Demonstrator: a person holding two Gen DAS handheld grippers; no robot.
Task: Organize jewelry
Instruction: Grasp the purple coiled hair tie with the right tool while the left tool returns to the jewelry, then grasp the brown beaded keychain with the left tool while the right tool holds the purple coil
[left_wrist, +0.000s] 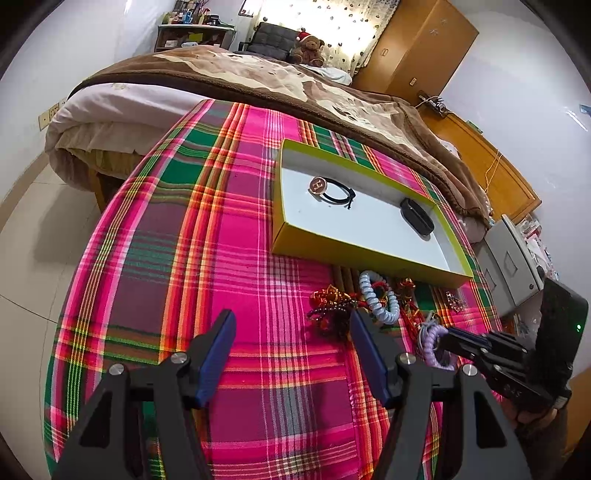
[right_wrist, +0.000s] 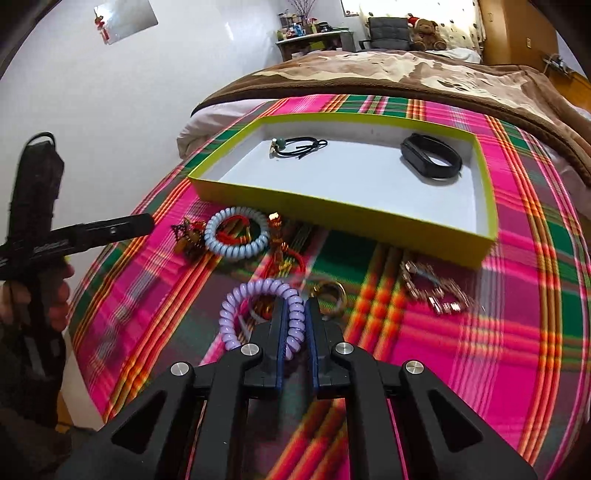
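Note:
My right gripper (right_wrist: 295, 304) is shut on a purple spiral hair tie (right_wrist: 255, 290) that lies on the plaid cloth; the coil is pinched between its blue pads. The left wrist view shows the same grip from the side: right gripper (left_wrist: 445, 336), purple tie (left_wrist: 430, 345). My left gripper (left_wrist: 291, 321) stands open over bare cloth with nothing between its fingers. A yellow-green box (right_wrist: 332, 216) (left_wrist: 369, 260) holds a black cord bracelet with a round charm (right_wrist: 299, 146) (left_wrist: 321, 186) and a black band (right_wrist: 432, 155) (left_wrist: 417, 216). A pale blue spiral tie (right_wrist: 236, 232) (left_wrist: 380, 299) lies in front of the box.
Red and gold trinkets (right_wrist: 188, 234), a gold ring (right_wrist: 330, 293) and a sparkly chain bracelet (right_wrist: 432, 291) are scattered on the cloth in front of the box. A bed with a brown blanket (left_wrist: 258, 74) lies behind. A grey case (left_wrist: 509, 266) stands at the right.

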